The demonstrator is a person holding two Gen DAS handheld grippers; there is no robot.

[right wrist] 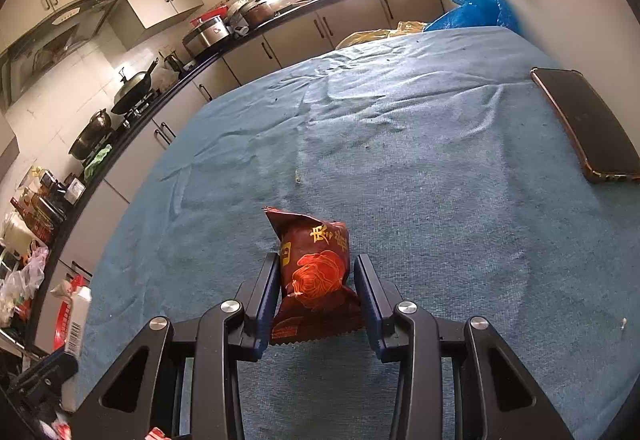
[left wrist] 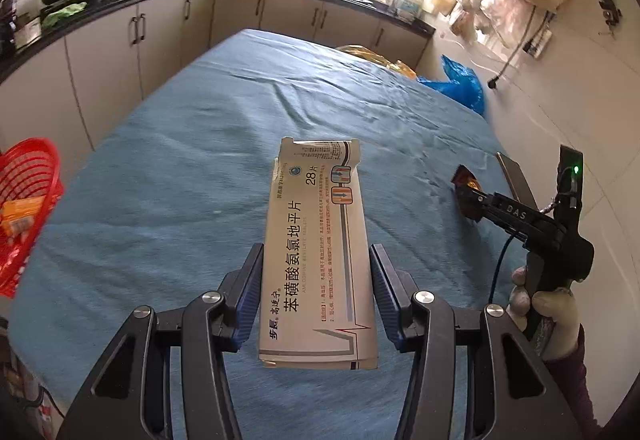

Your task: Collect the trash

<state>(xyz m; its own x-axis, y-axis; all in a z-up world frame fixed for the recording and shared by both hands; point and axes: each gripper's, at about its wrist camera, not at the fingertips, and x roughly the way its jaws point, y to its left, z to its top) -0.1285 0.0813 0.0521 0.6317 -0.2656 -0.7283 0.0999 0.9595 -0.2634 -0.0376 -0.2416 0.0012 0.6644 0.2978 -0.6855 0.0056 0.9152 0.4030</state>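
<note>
A white medicine box [left wrist: 316, 199] with dark print hangs lengthwise above the blue cloth of the table [left wrist: 180, 167], and my left gripper [left wrist: 316, 254] is shut on its two long sides. My right gripper [right wrist: 316, 260] is shut on a dark red snack packet [right wrist: 316, 264] with an orange rose, just over the cloth. In the left wrist view the right gripper [left wrist: 470, 195] shows at the right with that packet [left wrist: 464, 179] in its tips, a gloved hand [left wrist: 544, 304] on its handle. A red basket [left wrist: 28, 199] sits at the table's left edge.
A dark phone [right wrist: 588, 123] lies on the cloth at the right. A blue plastic bag [right wrist: 472, 5] and a yellow bag [right wrist: 372, 35] sit at the table's far end. The basket holds an orange packet [left wrist: 20, 215]. Kitchen counters with pans run along the left and back.
</note>
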